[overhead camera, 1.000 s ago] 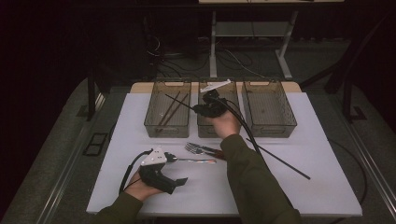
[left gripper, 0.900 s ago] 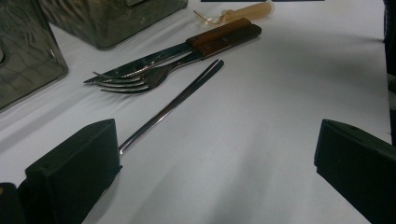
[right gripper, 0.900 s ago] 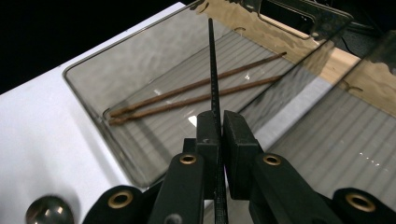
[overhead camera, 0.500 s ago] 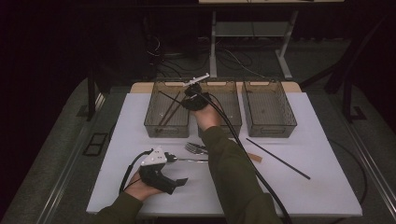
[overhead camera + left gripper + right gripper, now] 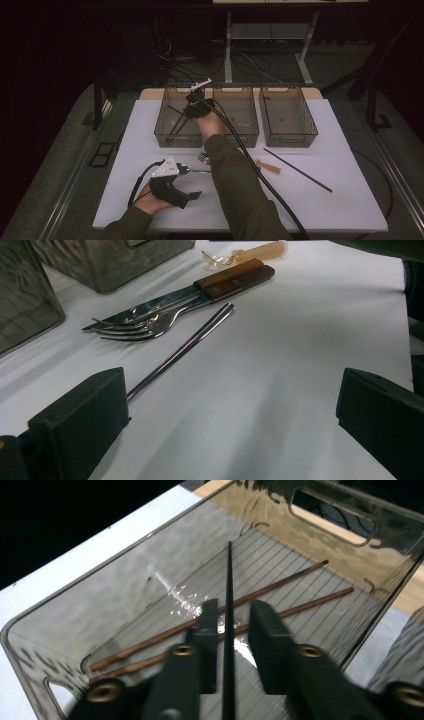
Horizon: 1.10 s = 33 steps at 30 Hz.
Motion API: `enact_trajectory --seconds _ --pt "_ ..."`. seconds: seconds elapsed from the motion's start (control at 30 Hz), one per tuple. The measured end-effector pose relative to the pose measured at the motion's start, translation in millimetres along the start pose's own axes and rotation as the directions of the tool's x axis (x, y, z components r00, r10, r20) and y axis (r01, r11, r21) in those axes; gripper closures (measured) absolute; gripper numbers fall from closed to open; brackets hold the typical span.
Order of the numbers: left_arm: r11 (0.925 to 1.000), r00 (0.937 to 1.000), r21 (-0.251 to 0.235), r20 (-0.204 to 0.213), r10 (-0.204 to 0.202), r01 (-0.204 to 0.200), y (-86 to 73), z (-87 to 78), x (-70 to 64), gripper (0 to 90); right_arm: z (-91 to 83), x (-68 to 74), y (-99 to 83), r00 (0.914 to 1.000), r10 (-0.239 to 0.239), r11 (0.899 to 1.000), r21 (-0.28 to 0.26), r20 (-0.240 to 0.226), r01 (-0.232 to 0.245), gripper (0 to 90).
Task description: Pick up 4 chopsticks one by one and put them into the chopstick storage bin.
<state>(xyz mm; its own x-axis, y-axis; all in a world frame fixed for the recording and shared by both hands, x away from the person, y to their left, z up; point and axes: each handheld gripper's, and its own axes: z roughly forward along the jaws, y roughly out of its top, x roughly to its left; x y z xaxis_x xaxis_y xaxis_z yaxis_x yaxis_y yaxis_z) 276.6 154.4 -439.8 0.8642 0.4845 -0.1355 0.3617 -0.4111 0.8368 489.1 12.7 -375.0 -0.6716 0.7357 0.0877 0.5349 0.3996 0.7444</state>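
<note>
White tabletop (image 5: 350, 200) in front of me, three clear bins in a row along its far edge. My right arm reaches out to the left bin (image 5: 172, 135); my right tongs (image 5: 189, 111) hang over it with a black chopstick (image 5: 229, 630) between the jaws. The jaws look slightly apart, stick runs straight down the gap, so I cannot tell if they really pinch it or just bracket it. Stick tip points down into the bin. Two brown chopsticks (image 5: 210, 617) lie on that bin's floor, side by side. Middle bin (image 5: 240, 117) and right bin (image 5: 287, 117) sit to the right.

My left tongs (image 5: 172, 186) rest near the near-left part of the tabletop, jaws spread wide, holding nothing. Just ahead of them: a steel chopstick (image 5: 185, 347), beyond it a fork (image 5: 145, 326) beside a wood-handled knife (image 5: 220, 281). A small amber plastic spoon (image 5: 250, 251) lies past the knife. Another black chopstick (image 5: 297, 170) lies on the right part of the tabletop, well apart from the rest.
</note>
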Motion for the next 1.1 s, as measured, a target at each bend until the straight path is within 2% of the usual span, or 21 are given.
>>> enact_trajectory --seconds 0.07,0.23,0.43,0.67,0.9,1.03,1.1 --pt "1.0000 1.0000 0.000 0.000 0.000 0.000 0.0 0.1 0.0 0.0 -1.5 -0.4 0.3 1.0000 -0.002 1.000 0.001 -0.002 0.002 64.1" --pt "1.0000 1.0000 0.004 0.000 0.007 -0.007 0.3 -0.5 0.7 0.0 -8.2 -2.0 0.3 0.9999 0.001 1.000 0.004 -0.017 -0.001 55.3" --pt "0.9999 0.9999 0.001 0.001 0.013 -0.013 0.1 -0.7 0.8 0.0 -21.2 -2.9 -4.3 0.9976 -0.012 1.000 -0.019 -0.068 0.011 47.2" --pt "0.9999 0.9999 0.003 0.001 0.014 -0.014 0.2 -1.0 0.1 0.0 -43.0 -6.3 -18.4 0.9898 -0.039 0.999 -0.031 -0.137 0.035 38.4" --pt "1.0000 1.0000 0.001 0.006 0.002 -0.002 0.0 -0.3 -0.9 0.0 -71.0 -12.7 -37.0 0.9828 -0.084 0.996 -0.043 -0.164 0.078 34.7" --pt "1.0000 1.0000 0.007 0.003 0.007 -0.007 -0.1 -0.5 -1.2 0.0 -86.8 -19.3 -47.0 0.9805 -0.086 0.995 -0.060 -0.177 0.077 32.6" --pt "1.0000 1.0000 0.001 0.003 0.002 -0.002 -0.2 -0.3 -1.6 0.0 -93.5 -20.8 -51.7 0.9779 -0.099 0.994 -0.069 -0.184 0.088 28.4"
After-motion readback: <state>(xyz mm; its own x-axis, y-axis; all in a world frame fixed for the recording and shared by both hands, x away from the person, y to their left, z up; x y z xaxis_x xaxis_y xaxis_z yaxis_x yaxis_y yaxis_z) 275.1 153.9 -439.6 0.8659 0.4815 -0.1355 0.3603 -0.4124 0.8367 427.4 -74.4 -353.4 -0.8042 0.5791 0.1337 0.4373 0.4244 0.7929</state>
